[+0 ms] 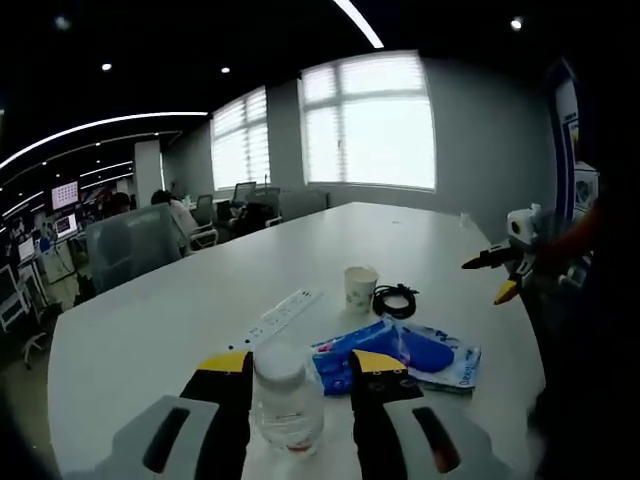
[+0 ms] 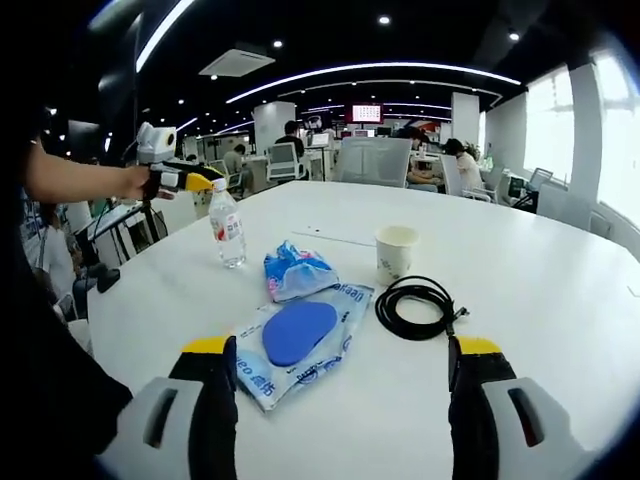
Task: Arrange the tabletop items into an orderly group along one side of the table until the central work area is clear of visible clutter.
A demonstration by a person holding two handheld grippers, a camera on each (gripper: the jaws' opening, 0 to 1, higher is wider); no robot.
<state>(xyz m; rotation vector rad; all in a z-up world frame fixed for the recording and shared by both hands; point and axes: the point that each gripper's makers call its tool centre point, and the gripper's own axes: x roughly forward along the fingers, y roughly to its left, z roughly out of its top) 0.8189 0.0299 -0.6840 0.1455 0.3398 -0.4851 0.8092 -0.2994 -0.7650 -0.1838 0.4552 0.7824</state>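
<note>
A clear water bottle point(image 1: 288, 395) with a white cap stands upright between the jaws of my left gripper point(image 1: 300, 365), which is open, with a gap on the right side. In the right gripper view that bottle point(image 2: 228, 228) sits near the table's edge, with the left gripper point(image 2: 205, 180) at its cap. Ahead of my open right gripper point(image 2: 342, 350) lie a flat blue packet point(image 2: 300, 335), a crumpled blue bag point(image 2: 295, 270), a paper cup point(image 2: 396, 252) and a coiled black cable point(image 2: 418, 305). The right gripper point(image 1: 490, 278) hovers open over the table's right edge.
A white power strip point(image 1: 280, 315) lies left of the cup point(image 1: 360, 288) on the large white table point(image 1: 150, 330). Office chairs point(image 1: 130, 245) and seated people are beyond the far edge. A person's arm point(image 2: 80, 180) holds the left gripper.
</note>
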